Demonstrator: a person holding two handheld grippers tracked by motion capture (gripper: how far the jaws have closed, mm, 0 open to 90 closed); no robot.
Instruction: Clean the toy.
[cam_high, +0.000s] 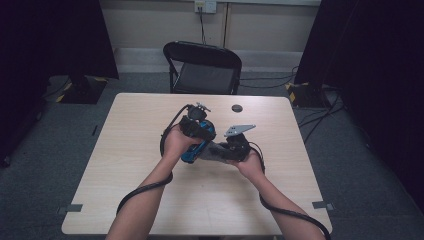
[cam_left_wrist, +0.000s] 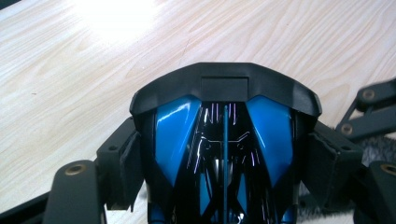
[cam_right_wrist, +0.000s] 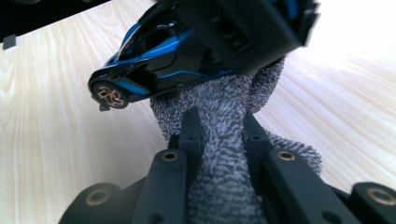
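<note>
Mid-desk, toward the far edge: my left gripper (cam_left_wrist: 224, 154) clamps the blue-and-black toy car (cam_left_wrist: 224, 140) across its body, jaws wide around it, held clear of the desk (cam_high: 150, 200). My right gripper (cam_right_wrist: 219, 135) pinches a grey cloth (cam_right_wrist: 219, 177) tight, pressed against the car's underside. Looks like the wiping step. Next: rub the cloth along the body while the left holds steady.

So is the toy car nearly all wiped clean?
Both things are already picked up: the left tongs grip the blue and black toy car, and the right tongs pinch the grey cloth. The cloth is pressed against the car's underside. How much wiping remains, I can't tell.
</note>
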